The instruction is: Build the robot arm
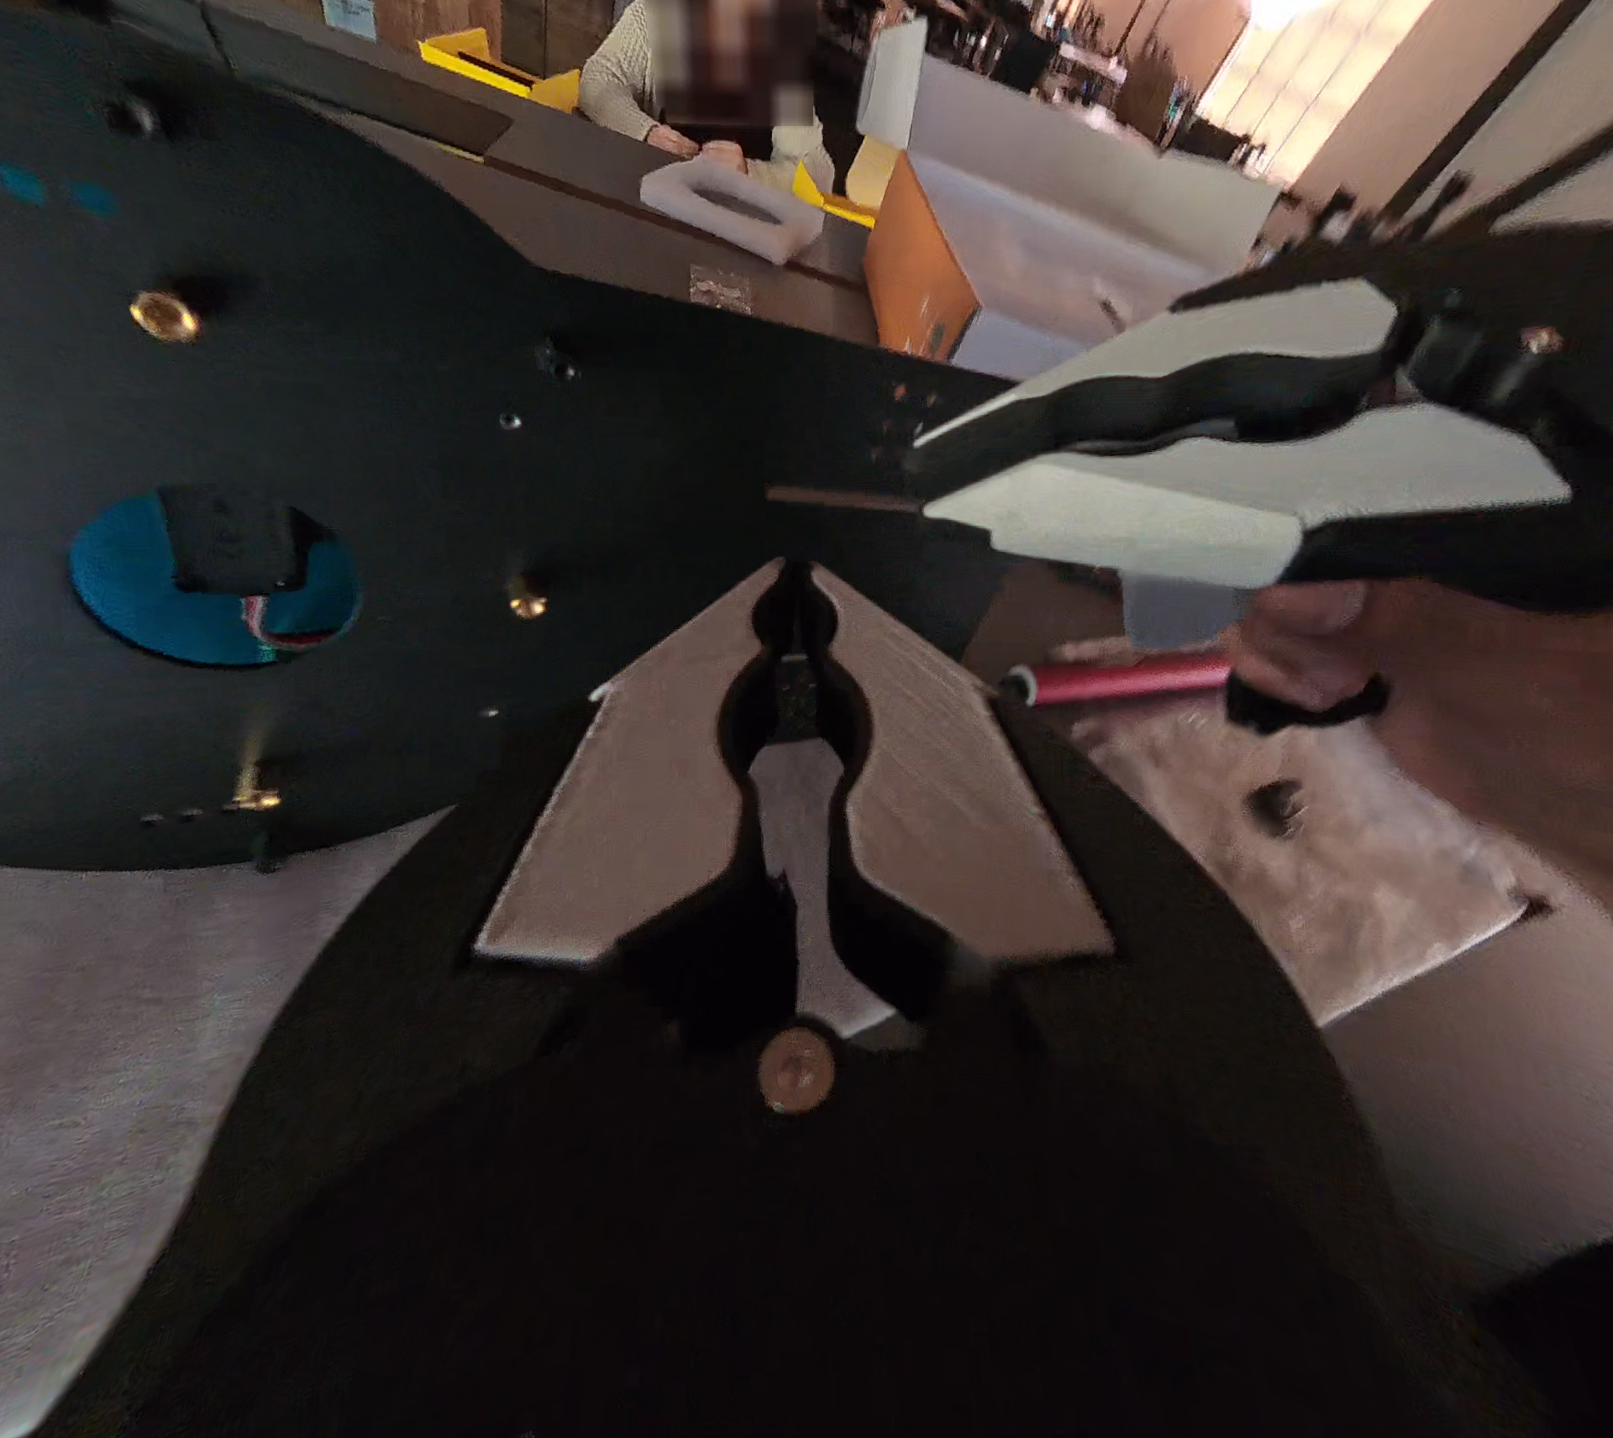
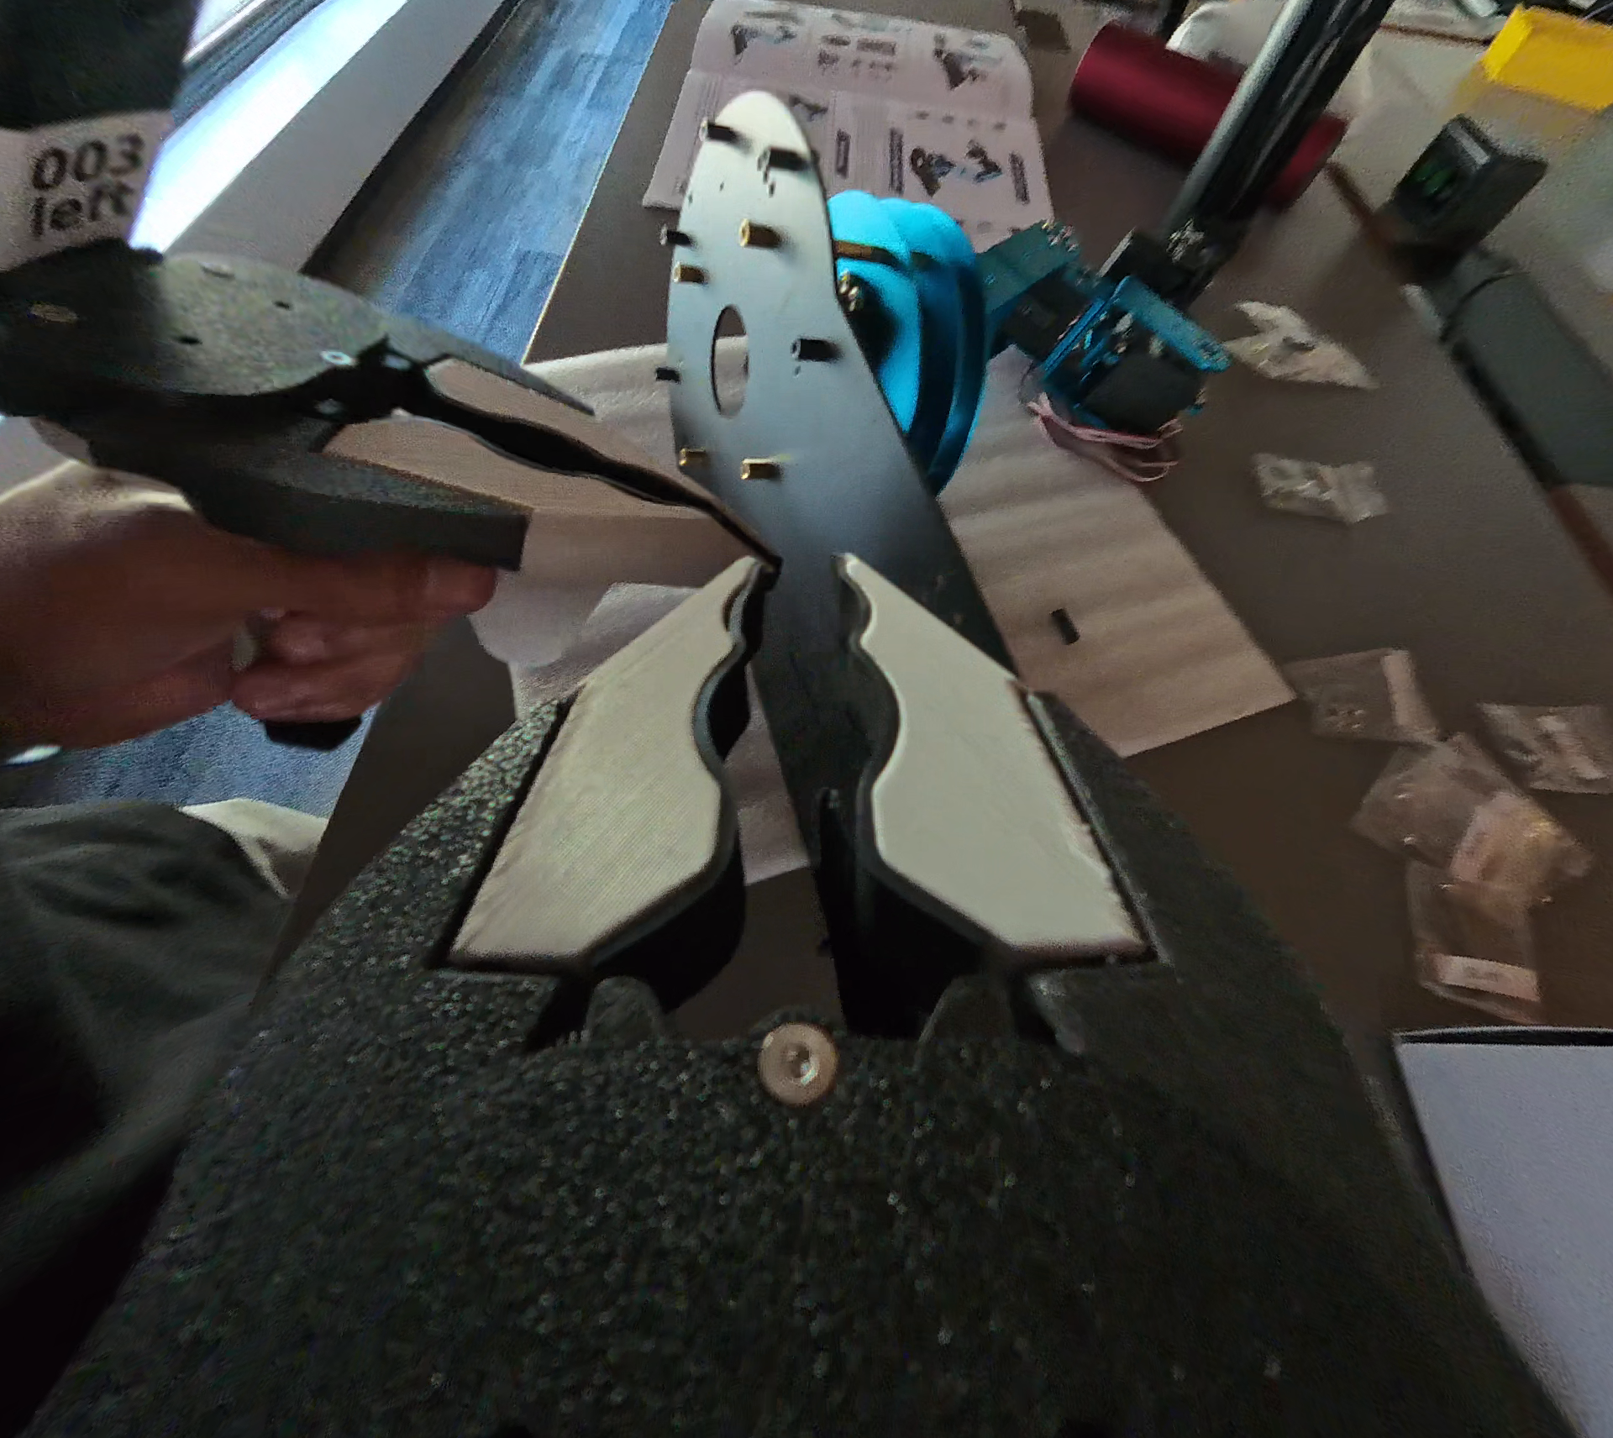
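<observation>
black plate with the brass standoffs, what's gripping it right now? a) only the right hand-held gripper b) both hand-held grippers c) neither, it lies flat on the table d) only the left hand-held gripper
b: the black plate stands on edge between the fingers of the right hand-held gripper, while the left hand-held gripper pinches its edge at nearly the same spot.

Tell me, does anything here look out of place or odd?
Mostly the black plate: it stands on edge in mid-air, gripped by both the right gripper and left gripper. Small clear bags lie scattered on the table.
</observation>
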The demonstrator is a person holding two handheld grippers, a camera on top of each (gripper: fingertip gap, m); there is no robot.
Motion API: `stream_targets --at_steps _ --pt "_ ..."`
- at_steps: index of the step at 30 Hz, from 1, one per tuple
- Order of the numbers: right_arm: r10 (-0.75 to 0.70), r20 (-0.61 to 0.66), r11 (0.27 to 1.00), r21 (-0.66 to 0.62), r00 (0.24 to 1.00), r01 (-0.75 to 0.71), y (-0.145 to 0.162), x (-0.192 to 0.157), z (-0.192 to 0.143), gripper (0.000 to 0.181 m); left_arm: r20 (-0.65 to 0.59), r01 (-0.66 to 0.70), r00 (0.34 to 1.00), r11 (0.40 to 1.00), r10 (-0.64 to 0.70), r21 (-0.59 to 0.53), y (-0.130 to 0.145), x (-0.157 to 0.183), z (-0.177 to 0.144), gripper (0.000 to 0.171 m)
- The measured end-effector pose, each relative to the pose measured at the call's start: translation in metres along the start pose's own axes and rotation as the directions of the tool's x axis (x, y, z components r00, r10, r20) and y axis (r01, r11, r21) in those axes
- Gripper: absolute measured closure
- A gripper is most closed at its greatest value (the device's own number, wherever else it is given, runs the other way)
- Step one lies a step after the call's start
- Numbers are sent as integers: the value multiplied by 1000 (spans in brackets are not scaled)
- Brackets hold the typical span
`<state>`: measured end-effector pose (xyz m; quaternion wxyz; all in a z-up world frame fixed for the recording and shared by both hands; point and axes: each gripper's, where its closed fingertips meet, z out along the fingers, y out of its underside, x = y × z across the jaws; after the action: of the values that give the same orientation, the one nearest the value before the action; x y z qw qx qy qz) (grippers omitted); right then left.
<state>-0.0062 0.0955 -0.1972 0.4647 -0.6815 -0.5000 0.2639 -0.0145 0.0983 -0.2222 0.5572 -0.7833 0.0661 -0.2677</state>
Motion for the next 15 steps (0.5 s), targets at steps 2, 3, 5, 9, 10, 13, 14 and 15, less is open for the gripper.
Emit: stream_targets --at_steps 2,3,5,9,10,13,14,15 --pt "-38 -61 999 -17 997 37 -1 14 -4 153 -4 68 998 998 -68 7 0 -2 5 171" --pt "-64 -83 998 -25 994 62 0 20 -8 156 17 50 999 999 -49 -12 3 -6 5 171" --pt "-66 -87 997 -50 994 62 3 27 -17 148 25 -31 999 994 34 -103 16 -12 3 171" --pt "-20 -40 999 -34 999 19 13 18 -30 131 -71 -314 949 903 306 -294 53 -15 -7 171" --pt "4 -33 1000 -11 999 -4 14 14 -32 127 -90 -375 927 878 365 -298 56 -17 -8 170" --pt "-25 -15 1000 3 1000 25 17 0 -40 157 -166 -403 915 830 367 -386 70 -18 -7 150" --pt "-44 -43 999 12 998 44 18 -1 -43 157 -205 -410 912 824 356 -392 74 -14 -6 148" --pt "-49 -48 999 11 998 50 20 -4 -44 157 -222 -418 908 821 356 -389 76 -13 -5 146"
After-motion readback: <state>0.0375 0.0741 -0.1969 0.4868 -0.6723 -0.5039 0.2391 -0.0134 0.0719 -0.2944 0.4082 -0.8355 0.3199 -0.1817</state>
